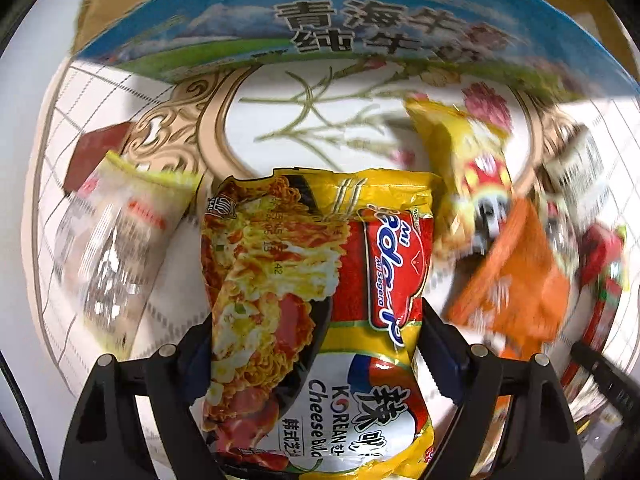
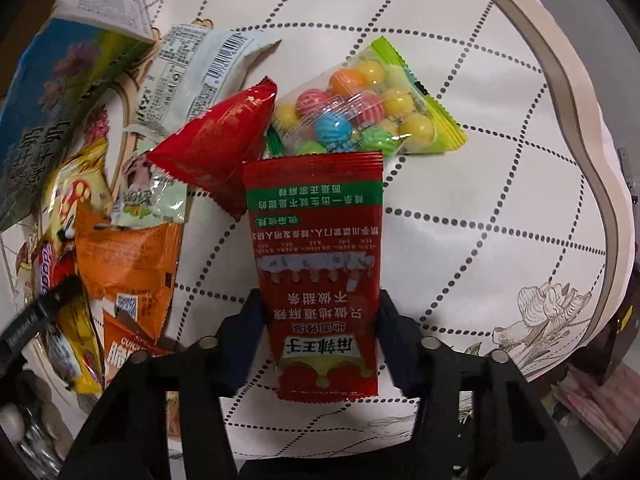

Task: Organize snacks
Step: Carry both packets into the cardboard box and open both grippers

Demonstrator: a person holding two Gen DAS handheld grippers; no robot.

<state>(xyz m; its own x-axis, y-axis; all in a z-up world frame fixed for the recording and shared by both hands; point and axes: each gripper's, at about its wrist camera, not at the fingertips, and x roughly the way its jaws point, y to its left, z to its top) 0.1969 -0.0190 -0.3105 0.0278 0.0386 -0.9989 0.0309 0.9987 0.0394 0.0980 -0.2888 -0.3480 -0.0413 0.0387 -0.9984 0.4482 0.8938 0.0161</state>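
The yellow noodle packet sits pinched between the fingers of the left tool, lifted off the surface, its top edge pointing to 12 o'clock at the blue milk carton. The red spicy-strip sachet is likewise gripped by the right tool, held lengthwise, with the bag of coloured candy balls just beyond it at 12 o'clock and a red pyramid pouch at 11. To do this well, I judge each packet should travel to its own group without sweeping the loose pile at 9 o'clock (orange packets lie crowded there). Keep both grips firm, since the slippery film could slide.
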